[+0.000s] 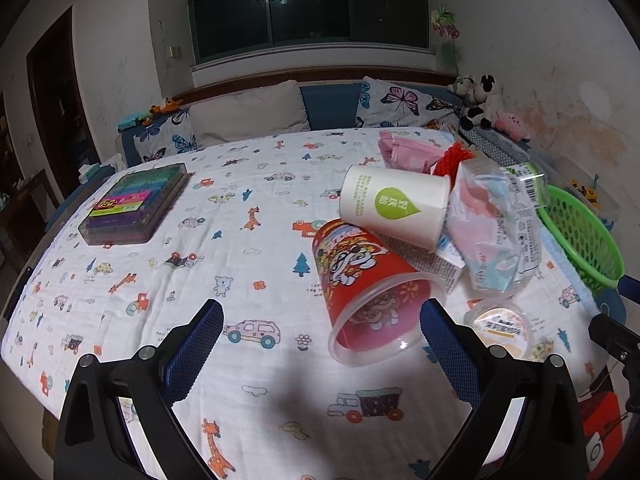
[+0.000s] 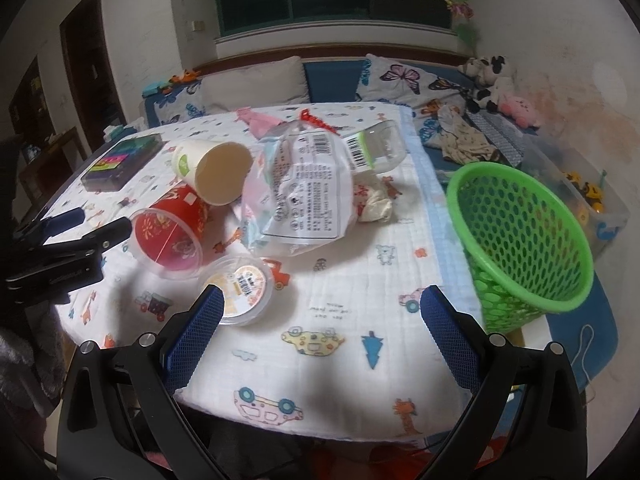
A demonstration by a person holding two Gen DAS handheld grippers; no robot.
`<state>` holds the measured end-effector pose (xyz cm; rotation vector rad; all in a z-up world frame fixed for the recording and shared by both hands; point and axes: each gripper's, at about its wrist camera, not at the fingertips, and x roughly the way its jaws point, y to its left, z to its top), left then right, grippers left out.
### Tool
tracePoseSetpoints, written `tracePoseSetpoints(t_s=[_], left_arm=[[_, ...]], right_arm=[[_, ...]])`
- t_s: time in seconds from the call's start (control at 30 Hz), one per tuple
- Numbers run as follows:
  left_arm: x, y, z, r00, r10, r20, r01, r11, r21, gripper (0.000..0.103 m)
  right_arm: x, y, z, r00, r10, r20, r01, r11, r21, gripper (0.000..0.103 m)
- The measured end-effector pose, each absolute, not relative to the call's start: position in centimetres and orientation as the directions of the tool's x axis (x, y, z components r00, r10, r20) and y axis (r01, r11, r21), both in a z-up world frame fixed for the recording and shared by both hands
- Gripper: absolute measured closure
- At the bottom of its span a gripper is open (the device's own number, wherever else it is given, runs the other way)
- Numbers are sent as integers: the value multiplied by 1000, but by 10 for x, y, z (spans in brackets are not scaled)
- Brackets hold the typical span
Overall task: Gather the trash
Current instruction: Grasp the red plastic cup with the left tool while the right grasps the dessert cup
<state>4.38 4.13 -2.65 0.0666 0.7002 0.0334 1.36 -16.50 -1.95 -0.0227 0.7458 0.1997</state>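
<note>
A pile of trash lies on the printed tablecloth [image 1: 248,288]: a red plastic cup [image 1: 360,280] on its side, a white paper cup [image 1: 394,206] across it, a clear plastic bag [image 1: 492,228], a small round lidded tub [image 1: 502,326], pink packets [image 1: 408,152] and red netting [image 1: 456,158]. My left gripper [image 1: 322,320] is open and empty, its right finger beside the red cup's mouth. In the right wrist view the red cup [image 2: 168,236], paper cup [image 2: 216,172], bag [image 2: 300,192], tub [image 2: 240,288], a clear bottle [image 2: 380,148] and crumpled paper [image 2: 376,204] show. My right gripper [image 2: 322,316] is open and empty, near the tub.
A green mesh basket [image 2: 524,240] stands at the table's right edge; it also shows in the left wrist view [image 1: 584,236]. A box of coloured items [image 1: 136,204] sits at the far left. A sofa with cushions and plush toys [image 1: 480,104] lies behind.
</note>
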Motion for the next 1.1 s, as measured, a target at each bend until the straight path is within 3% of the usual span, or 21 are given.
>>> tracePoseSetpoints(t_s=[0.1,0.17,0.6,0.73,1.1], left_arm=[[50,43,-32,762,55,-645,-1,996,84,10],[55,44,-37,755,55,-654,6,996,90,22],[75,49,-58,736,5,-677,69,994,82,52],[79,50,-60,738,-4,-675,81,993,83,57],[84,55,-68,727,-34,-686,100,993,57,86]], right_arm=[[17,-157,-24,703,194,-685,-217,975,54,7],[19,-150,-27,693,207,-691,-236,970,54,7],[35,-111,-54,623,274,-732,-338,939,63,14],[43,-103,-62,608,276,-744,-348,935,63,15],[65,-95,-85,582,257,-772,-325,943,69,25]])
